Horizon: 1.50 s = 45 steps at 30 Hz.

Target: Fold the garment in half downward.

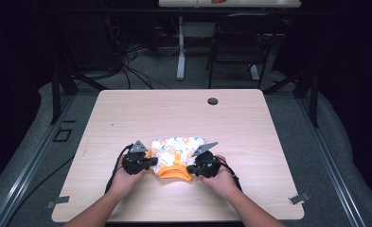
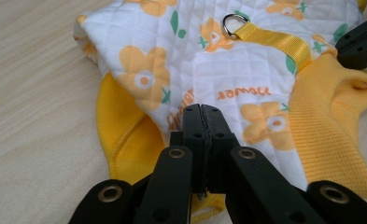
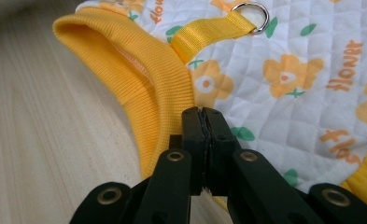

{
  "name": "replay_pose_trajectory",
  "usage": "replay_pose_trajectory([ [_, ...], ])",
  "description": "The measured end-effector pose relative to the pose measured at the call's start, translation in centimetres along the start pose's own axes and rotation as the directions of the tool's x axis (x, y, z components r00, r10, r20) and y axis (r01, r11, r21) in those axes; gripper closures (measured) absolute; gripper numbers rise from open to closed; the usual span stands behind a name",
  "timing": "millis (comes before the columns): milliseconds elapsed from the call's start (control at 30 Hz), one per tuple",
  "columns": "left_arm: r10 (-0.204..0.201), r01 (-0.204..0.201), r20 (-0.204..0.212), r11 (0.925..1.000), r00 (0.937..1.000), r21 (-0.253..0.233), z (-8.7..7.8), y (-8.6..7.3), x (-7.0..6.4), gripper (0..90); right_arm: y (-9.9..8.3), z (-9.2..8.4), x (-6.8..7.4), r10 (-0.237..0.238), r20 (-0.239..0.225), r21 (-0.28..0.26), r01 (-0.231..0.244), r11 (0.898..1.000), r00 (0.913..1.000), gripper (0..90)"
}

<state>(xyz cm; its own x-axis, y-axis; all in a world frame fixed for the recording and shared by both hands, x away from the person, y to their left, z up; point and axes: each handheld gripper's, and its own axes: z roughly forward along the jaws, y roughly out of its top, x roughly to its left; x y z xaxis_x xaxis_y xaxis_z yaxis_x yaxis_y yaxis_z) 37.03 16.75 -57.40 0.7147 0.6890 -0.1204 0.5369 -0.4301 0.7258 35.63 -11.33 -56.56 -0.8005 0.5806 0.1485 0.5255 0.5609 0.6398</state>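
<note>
Pet vest (image 1: 178, 151), quilted white with orange flowers and yellow ribbed trim, lies flat on the wooden table (image 1: 127, 113), toward its near edge. At the vest's 9 o'clock the left gripper (image 1: 148, 163) has its jaws pressed together on the quilted edge; at 3 o'clock the right gripper (image 1: 191, 169) is clamped likewise beside the ribbed collar (image 3: 139, 79). A yellow strap with a metal D-ring (image 2: 236, 21) lies on top.
</note>
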Motion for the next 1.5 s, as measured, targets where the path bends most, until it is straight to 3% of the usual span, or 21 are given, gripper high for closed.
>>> replay_pose_trajectory([
  [100, -0.018, 0.018, 0.004, 0.9998, 0.9998, -0.004, 0.1, 0.1, 0.4, 89.5, 0.2, 0.2, -0.3, 0.023, 0.0, -0.011, -0.023, 1.0, 0.9997, 88.3],
  [233, -0.004, 0.004, -0.011, 1.0, 0.9999, 0.006, 0.4, 0.6, 0.5, 89.5, 0.4, 0.4, -0.7, 0.03, 0.004, -0.013, -0.03, 0.999, 0.9995, 88.3],
  [900, -0.031, 0.031, -0.032, 0.9995, 0.999, -0.01, 0.7, 0.9, 0.9, 89.2, 1.0, 0.7, -1.2, 0.038, 0.025, -0.015, -0.038, 0.999, 0.999, 87.3],
  [1267, -0.034, 0.033, -0.021, 0.9993, 0.9992, -0.02, -0.2, 1.2, 0.2, 85.6, 1.3, -0.6, -0.2, 0.014, 0.025, -0.039, -0.013, 0.999, 0.9996, 84.0],
  [1500, -0.012, 0.011, -0.005, 0.9991, 0.9999, -0.041, -2.2, 1.2, -0.5, 85.6, 1.1, -2.1, 0.5, 0.005, 0.023, -0.07, -0.004, 0.998, 0.9997, 82.7],
])
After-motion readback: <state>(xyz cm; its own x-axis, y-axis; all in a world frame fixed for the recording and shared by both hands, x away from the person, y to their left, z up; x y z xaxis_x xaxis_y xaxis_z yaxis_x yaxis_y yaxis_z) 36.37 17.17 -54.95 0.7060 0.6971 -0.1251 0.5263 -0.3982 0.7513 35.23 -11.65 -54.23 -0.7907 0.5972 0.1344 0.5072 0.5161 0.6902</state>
